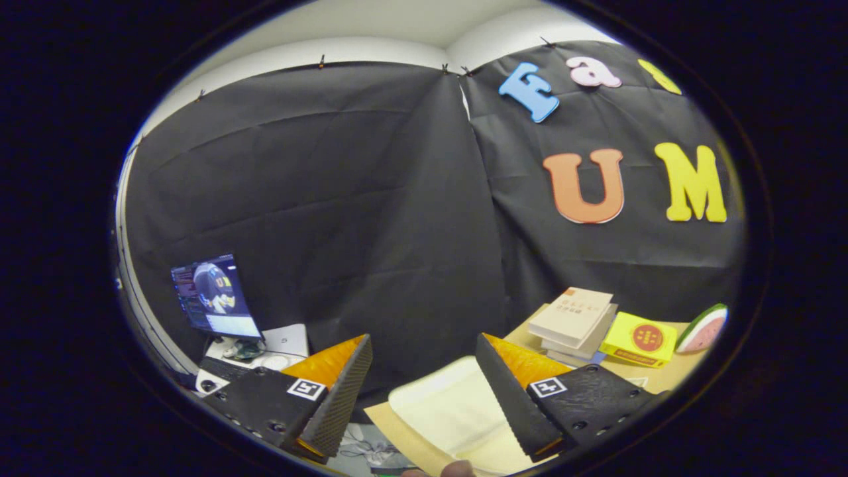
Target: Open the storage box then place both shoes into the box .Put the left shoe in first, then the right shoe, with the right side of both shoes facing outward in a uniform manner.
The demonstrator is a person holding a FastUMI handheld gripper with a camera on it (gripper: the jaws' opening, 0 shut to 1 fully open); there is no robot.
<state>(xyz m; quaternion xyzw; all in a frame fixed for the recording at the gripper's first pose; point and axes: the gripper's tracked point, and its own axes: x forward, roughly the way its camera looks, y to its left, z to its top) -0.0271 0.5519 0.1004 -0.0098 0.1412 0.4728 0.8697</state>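
a black cloth wall (371, 218) hangs in wrinkled folds behind everything, pinned up under a pale ceiling strip, and a tan tabletop (656, 377) runs along its foot. the gripper (424, 371) is held up high and its two fingers stand wide apart with nothing between them but air, so it is released. between and just below the fingers lies a cream-coloured flat panel (450, 411), which looks like the lid or top of the storage box, though i cannot tell for sure which part of the box it is; it rests on the tan surface. below the fingers, near the low end of that panel, a bit of a white shoe with laces (371, 452) peeks out, and a fingertip of a person (458, 469) shows close by. beyond the right finger sits a stack of books (575, 319), next to it a yellow box (640, 339), and then a watermelon slice toy (703, 328). beyond the left finger a monitor (215, 295) glows, tilted, with a white paper sheet (286, 339) beside it.
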